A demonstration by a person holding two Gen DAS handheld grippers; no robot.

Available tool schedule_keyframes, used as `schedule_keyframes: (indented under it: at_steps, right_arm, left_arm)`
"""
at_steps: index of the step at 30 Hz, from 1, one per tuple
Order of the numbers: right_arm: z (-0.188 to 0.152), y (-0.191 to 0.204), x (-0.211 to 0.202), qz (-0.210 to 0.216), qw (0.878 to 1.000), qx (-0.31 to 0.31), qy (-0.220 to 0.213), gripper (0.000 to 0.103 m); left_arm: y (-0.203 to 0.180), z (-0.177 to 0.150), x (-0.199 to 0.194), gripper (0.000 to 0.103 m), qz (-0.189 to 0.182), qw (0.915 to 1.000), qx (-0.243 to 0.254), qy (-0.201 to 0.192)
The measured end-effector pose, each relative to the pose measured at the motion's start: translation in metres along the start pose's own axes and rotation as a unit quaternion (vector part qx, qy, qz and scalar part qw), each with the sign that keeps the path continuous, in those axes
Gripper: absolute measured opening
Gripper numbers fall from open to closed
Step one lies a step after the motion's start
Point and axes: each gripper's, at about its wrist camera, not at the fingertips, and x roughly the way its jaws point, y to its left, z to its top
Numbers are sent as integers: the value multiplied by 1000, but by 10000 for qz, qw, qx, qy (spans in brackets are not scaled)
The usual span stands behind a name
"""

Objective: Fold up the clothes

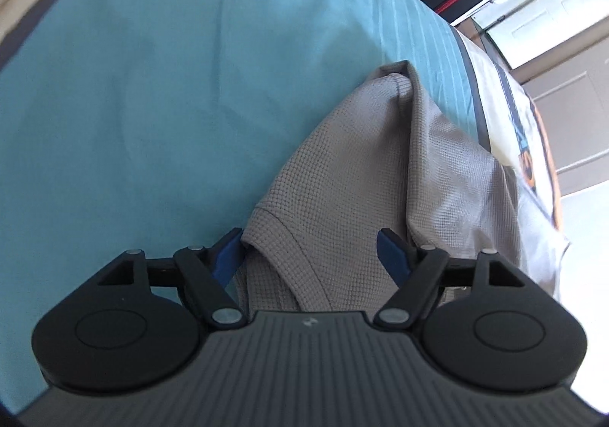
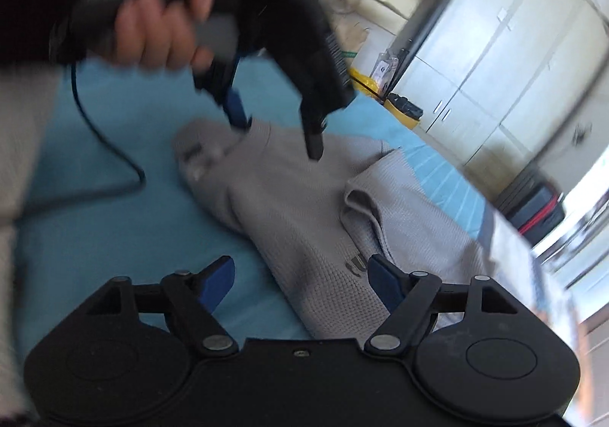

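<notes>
- Left wrist view: my left gripper [image 1: 310, 255] has its jaws spread; the grey waffle-knit shirt [image 1: 365, 176] passes between them, and neither blue pad presses on it.
- Right wrist view: my right gripper [image 2: 300, 282] is spread wide, with the shirt's edge lying between its fingers, ungripped.
- Shirt lies crumpled on the turquoise sheet [image 1: 152, 84], near the bed's edge.
- My left hand [image 2: 160, 8] grips the other tool's handle above the shirt.

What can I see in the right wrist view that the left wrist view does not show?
Only the right wrist view shows the person's hand holding the left tool above the shirt, a dark cable, and a yellow bin. Only the left wrist view shows a printed white cloth beside the shirt. Both show the grey waffle shirt on the blue sheet, and open tools.
</notes>
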Motion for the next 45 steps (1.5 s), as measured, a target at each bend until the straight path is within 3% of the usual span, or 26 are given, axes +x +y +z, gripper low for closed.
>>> schedule_keyframes:
  at_steps: [2,5,7,11,13,14,15,16,17,20,22,24,27,28,30,32,34,36,38,39,42,44,45]
  right_arm:
    - [0,6,11,-542,9980,-302,108,83]
    - [8,-2,26,-819,9963,-187,178,85]
    - [15,-6,40,-872,9956,-298,190,85]
    - [30,-16,64,-943,9940,-471,302,87]
    - [35,-32,71,-750,9964,-52,384,87]
    - [35,-42,74,-581,9973,250,383,81]
    - [34,-54,75,-355,9967,641,350,52]
    - [33,-65,76,-117,9939,1048,311,32]
    - [31,-76,77,120,9890,1451,271,20]
    - [19,-103,67,323,9670,2528,-8,17]
    - [11,-119,60,441,9501,3085,-122,17]
    - [9,-132,53,488,9397,3378,-227,17]
    - [1,-150,42,453,9222,3820,-400,17]
    - [0,-156,40,416,9201,3873,-414,17]
    - [7,-169,43,291,9380,3430,-398,16]
    - [6,-185,36,322,9429,3293,-381,16]
    - [-6,-206,21,405,9287,3666,-392,16]
    - [-32,-227,5,426,8939,4445,-398,16]
    - [-70,-243,-9,326,8513,5233,-192,16]
    - [-88,-245,-14,230,8415,5398,8,16]
    - [-132,-233,-21,-4,8582,5068,821,19]
    - [-158,-227,-18,83,8495,5092,1381,30]
    - [-166,-228,-19,148,8445,5142,1494,31]
  left_arm:
    - [5,2,1,76,-121,9998,-169,4]
    - [10,3,-2,76,-298,9988,-390,-29]
    - [14,7,-2,76,-494,9974,-522,-95]
    - [20,9,-20,76,-1151,9858,-974,-737]
    - [14,11,-29,76,-1043,9872,-751,-946]
    - [13,11,-27,76,-1016,9880,-707,-922]
    - [11,10,-25,76,-990,9888,-665,-896]
    - [10,9,-23,76,-964,9896,-623,-870]
    - [13,9,-23,75,-1091,9863,-814,-933]
    - [17,9,-28,75,-1522,9742,-1146,-1209]
    - [13,10,-36,76,-1565,9711,-1028,-1477]
    - [6,7,-37,76,-1622,9712,-814,-1547]
    - [-6,-4,-25,75,-2198,9574,-1050,-1552]
    - [-10,-8,-21,75,-2389,9519,-1129,-1553]
    - [-20,-14,-8,75,-2693,9434,-1384,-1356]
    - [-33,-19,1,75,-2743,9440,-1335,-1257]
    - [-50,-25,10,75,-2743,9460,-1248,-1193]
    - [-71,-33,21,75,-2861,9435,-1228,-1133]
    - [-92,-44,32,76,-3001,9416,-1111,-1046]
    - [-104,-49,38,76,-2985,9451,-937,-942]
    - [-147,-66,49,76,-2741,9597,-187,-595]
    - [-170,-77,54,76,-2628,9630,374,-468]
    - [-178,-80,55,76,-2634,9622,551,-424]
